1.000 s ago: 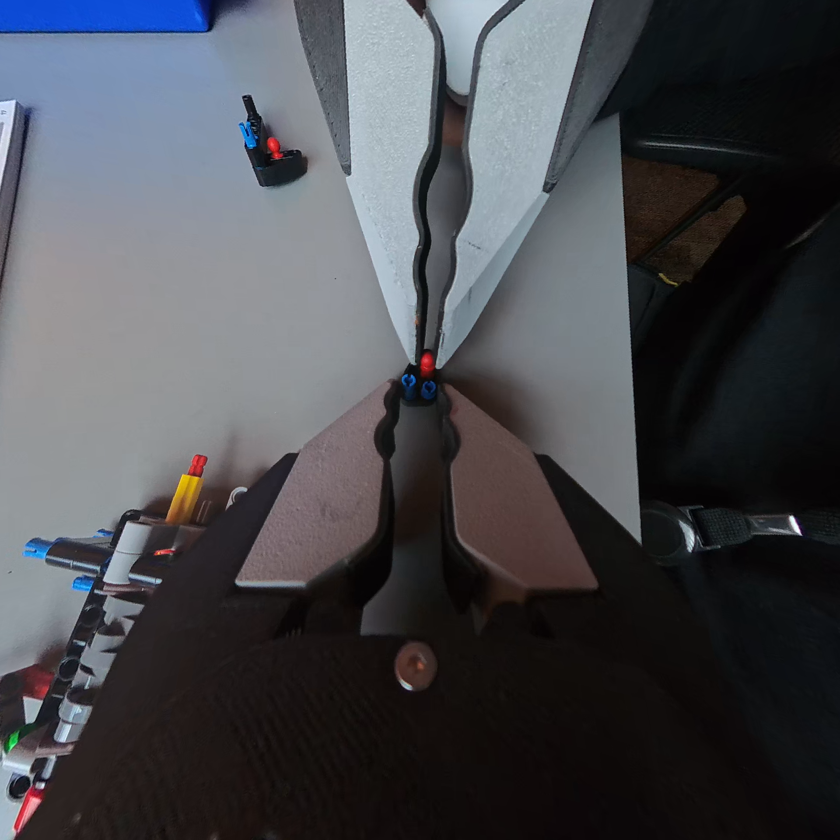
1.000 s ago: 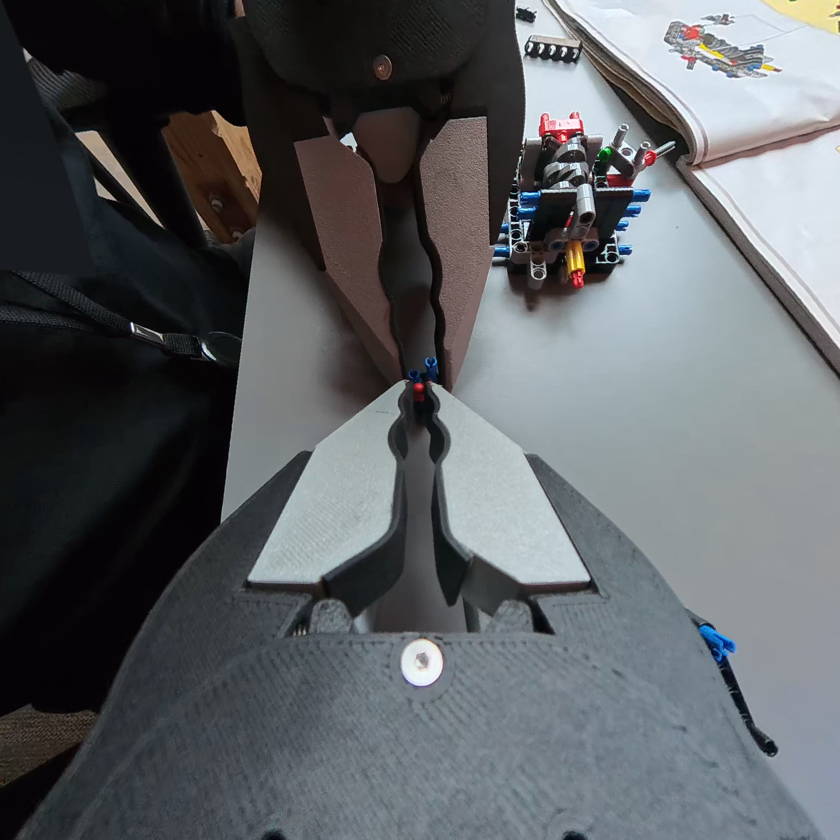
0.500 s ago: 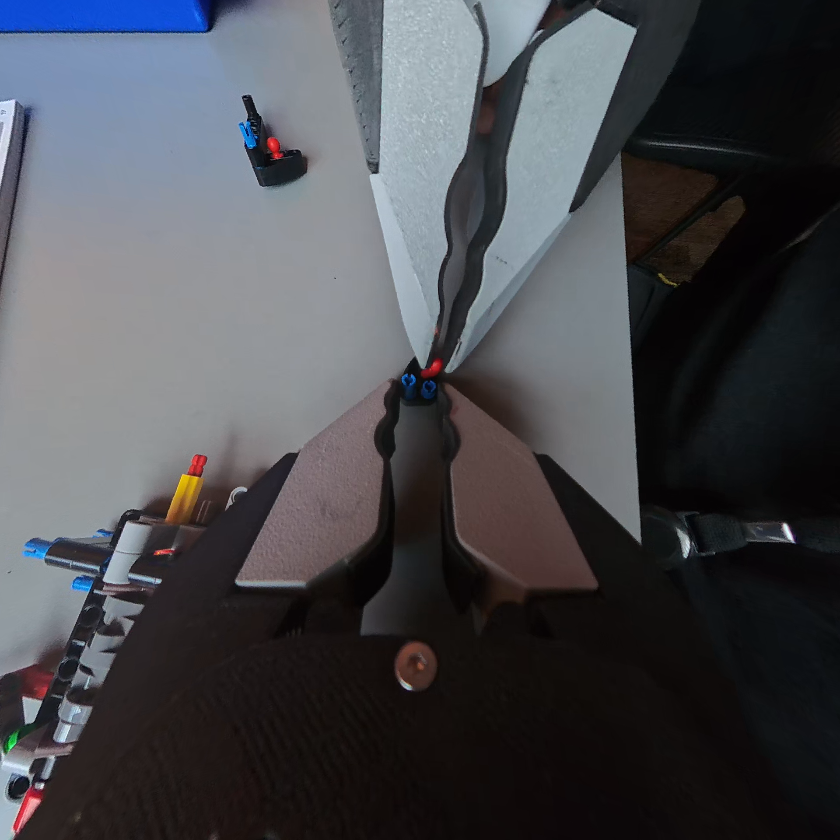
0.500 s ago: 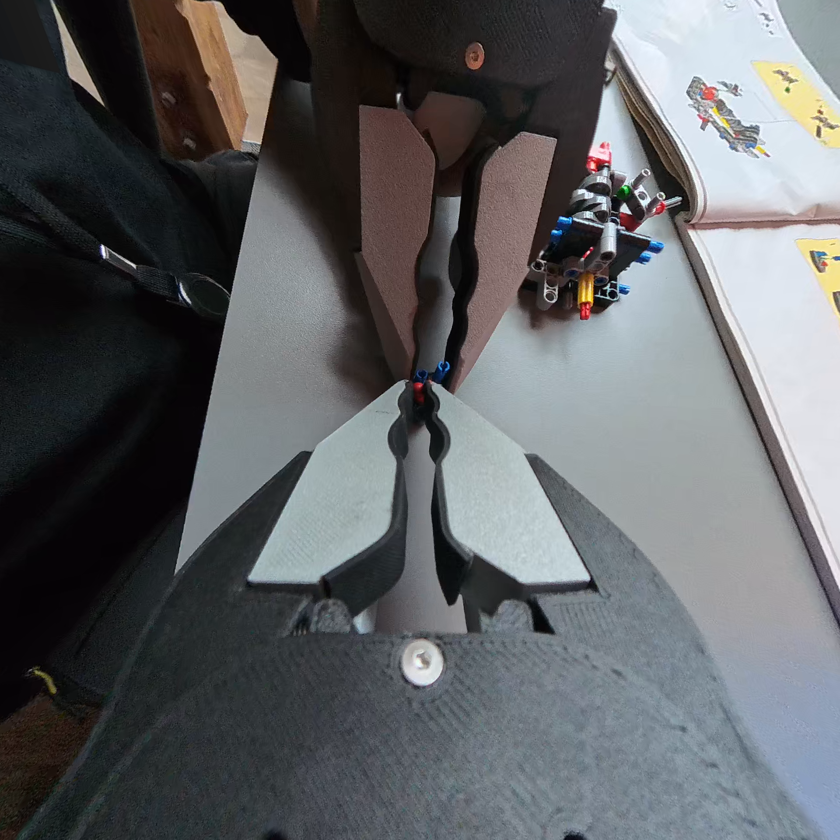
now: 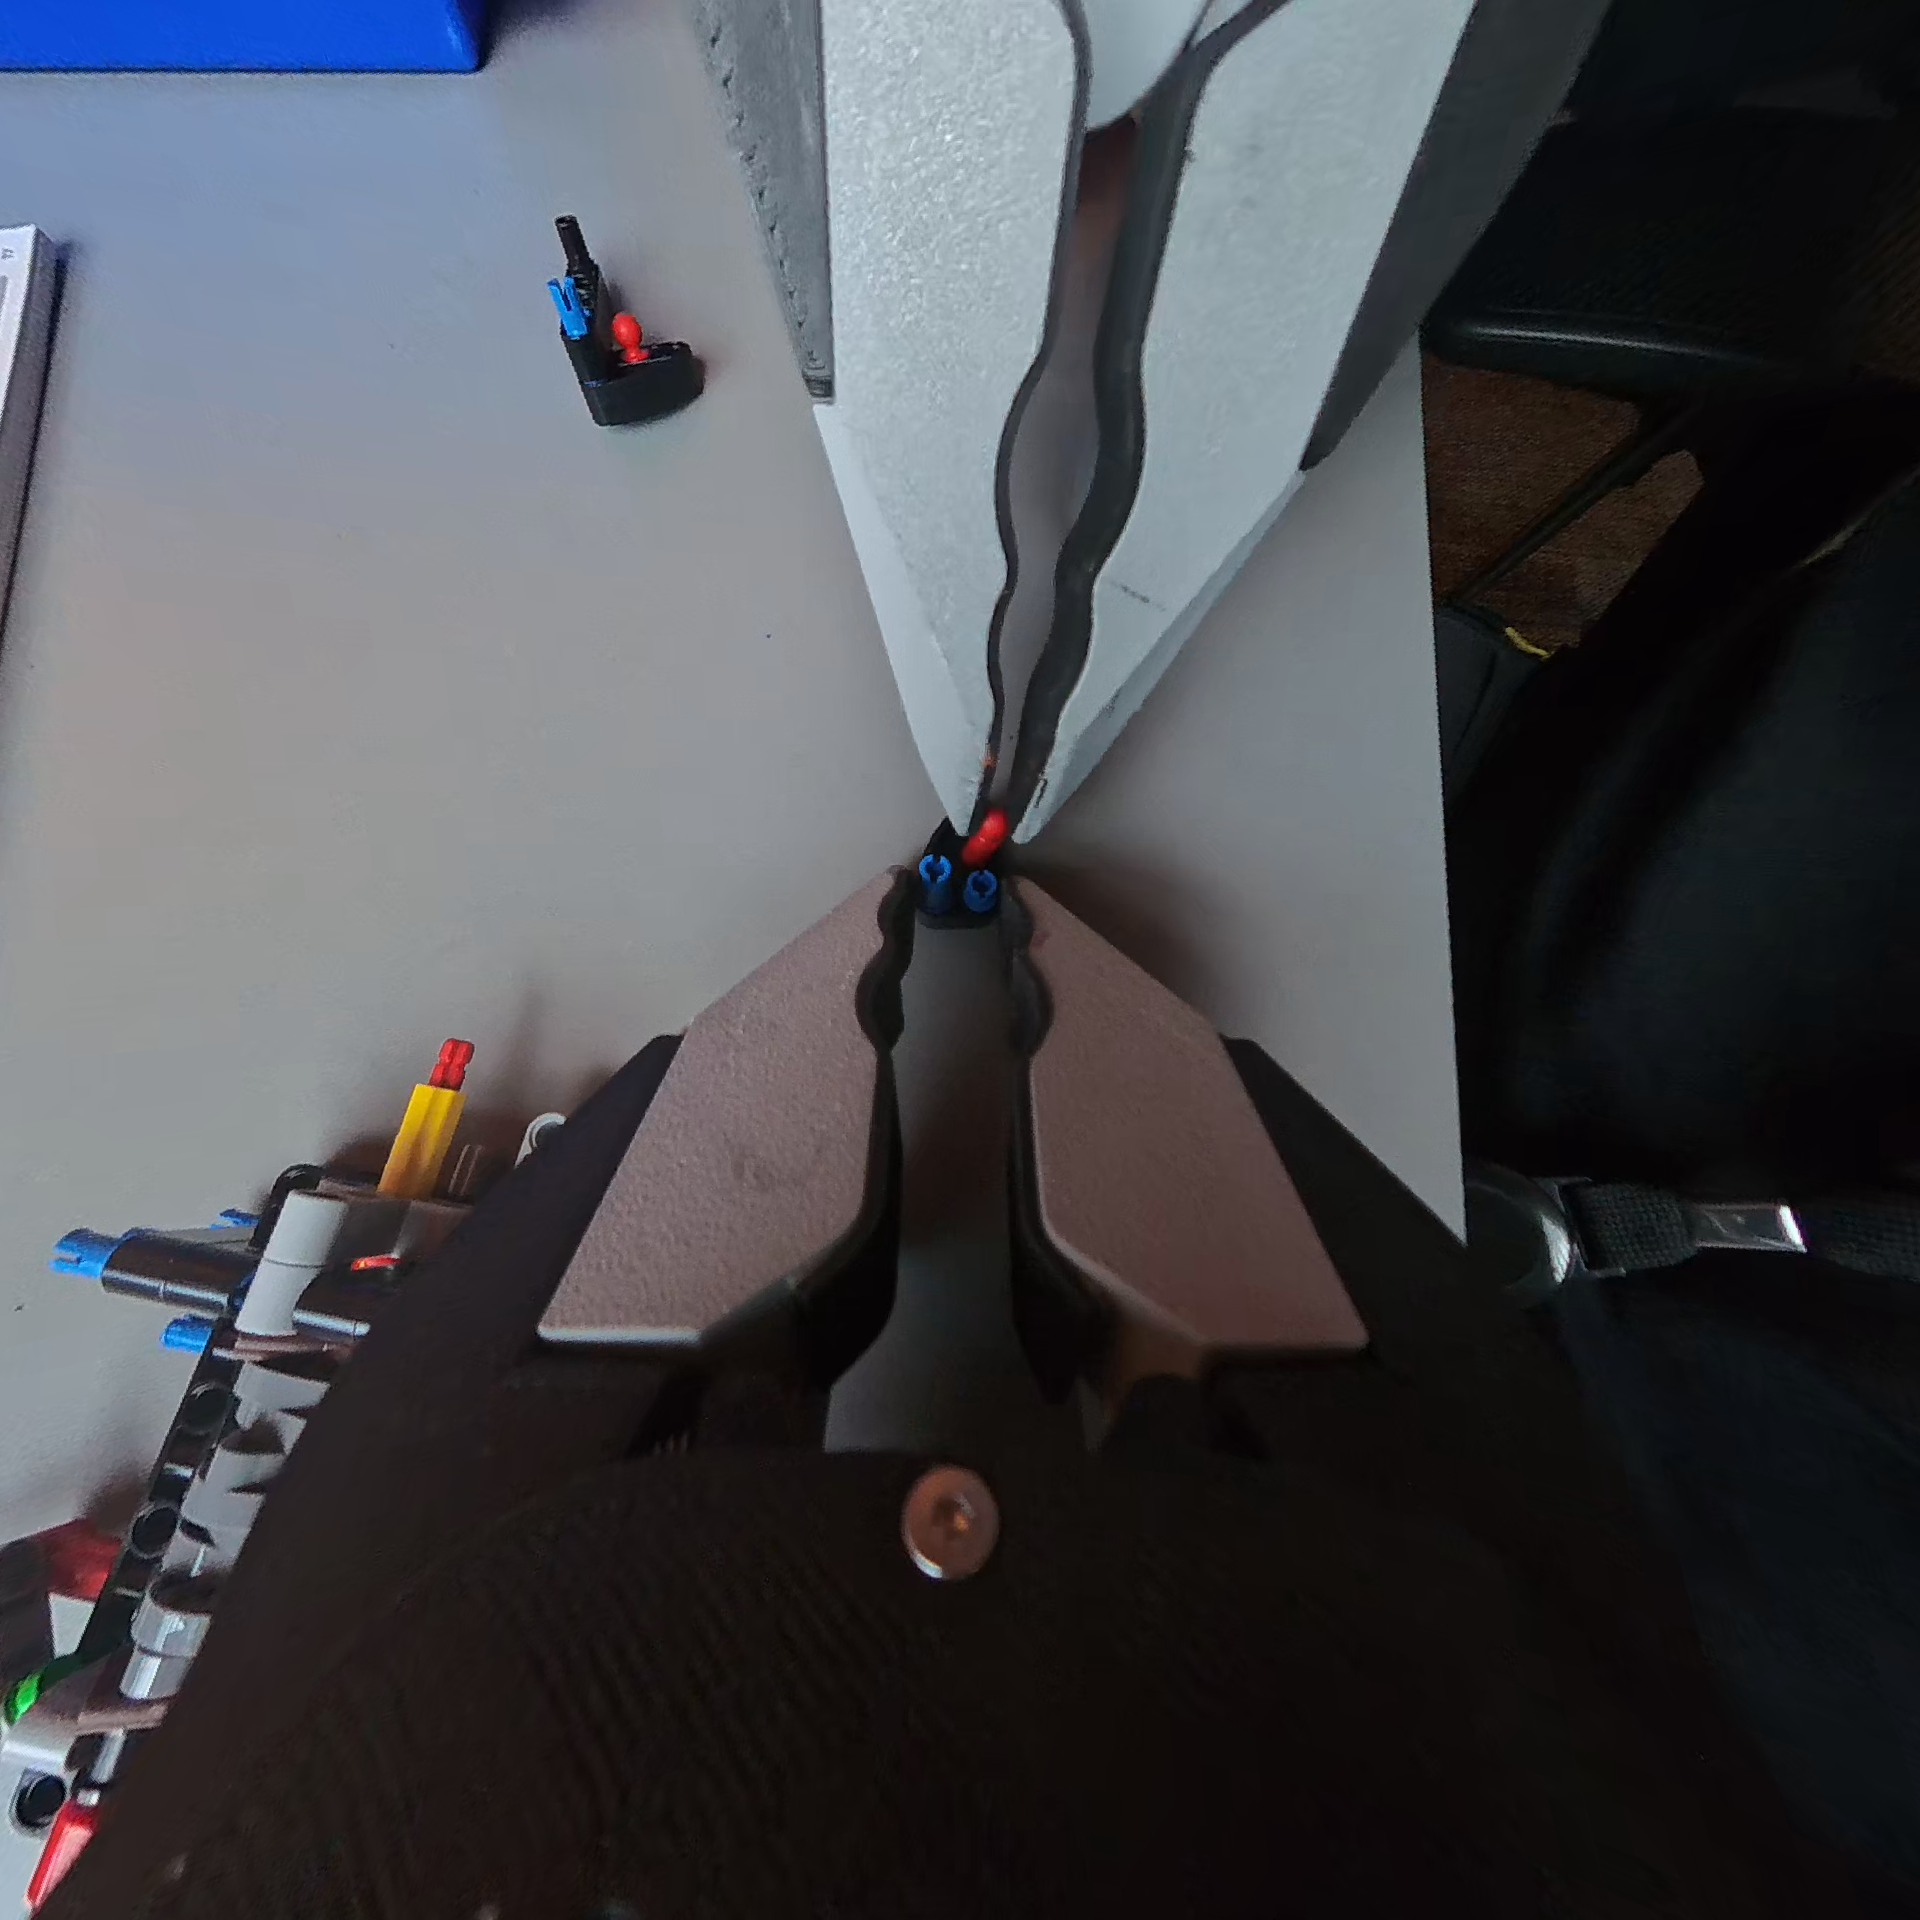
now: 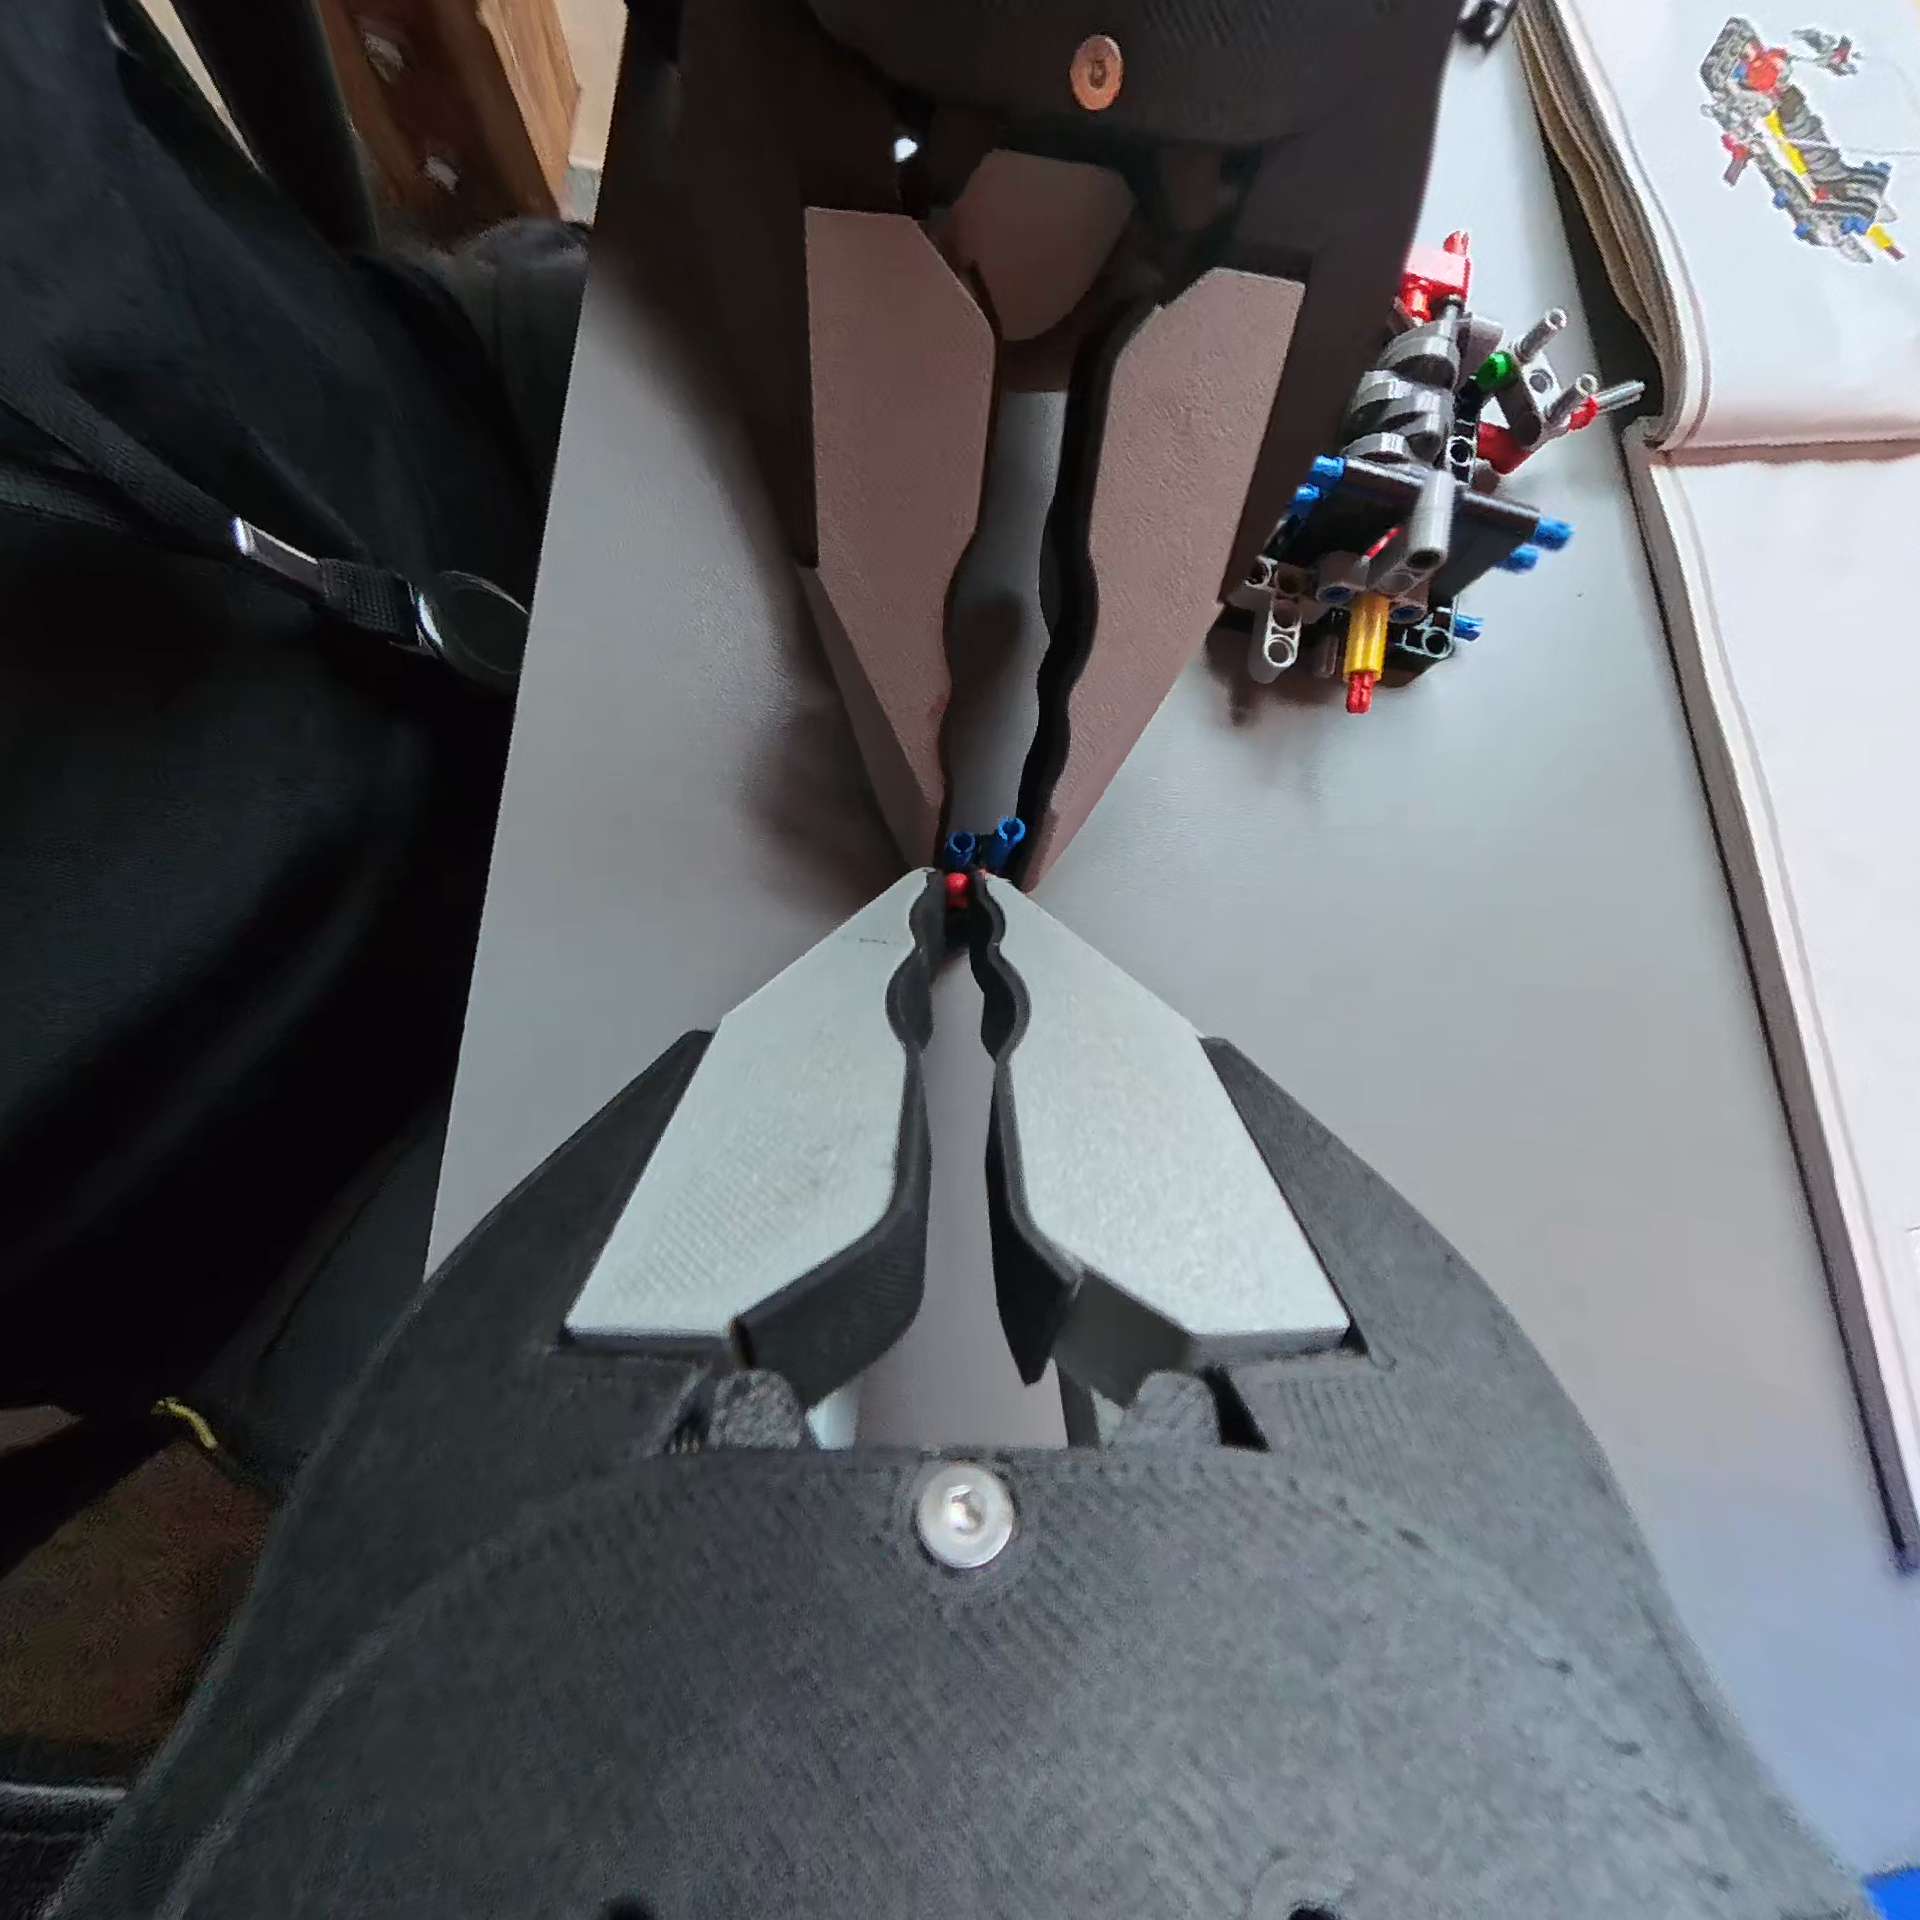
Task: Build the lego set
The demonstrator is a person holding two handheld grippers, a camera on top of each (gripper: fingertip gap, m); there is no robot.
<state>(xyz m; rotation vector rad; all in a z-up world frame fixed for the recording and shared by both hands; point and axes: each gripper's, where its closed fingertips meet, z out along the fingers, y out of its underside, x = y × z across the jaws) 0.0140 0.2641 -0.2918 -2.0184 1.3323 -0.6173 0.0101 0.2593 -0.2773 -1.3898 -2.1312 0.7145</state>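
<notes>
My left gripper (image 5: 958, 906), with brown fingers, is shut on a small black piece with two blue pins (image 5: 957, 896). My right gripper (image 6: 958, 902), with grey fingers, faces it tip to tip and is shut on a red pin (image 6: 956, 886). The red pin (image 5: 983, 836) sits tilted at the black piece, just above the blue pins. In the right wrist view the blue pins (image 6: 985, 842) stick up between the brown fingertips. The partly built model (image 6: 1403, 520) with black, grey, blue, yellow and red parts lies on the grey table to the right of the left gripper; it also shows in the left wrist view (image 5: 208, 1351).
A second small black piece with a blue and a red pin (image 5: 623, 343) lies on the table far left. An open instruction booklet (image 6: 1766, 312) lies along the right. A blue box (image 5: 229, 31) sits at the far edge. The table edge (image 5: 1444, 831) and a dark bag are beside the grippers. Left and right tips are no more than a few centimetres apart.
The right gripper has rolled and swung sideways while staying on the red pin, which now sits tilted. The left gripper and its black piece have held still.
</notes>
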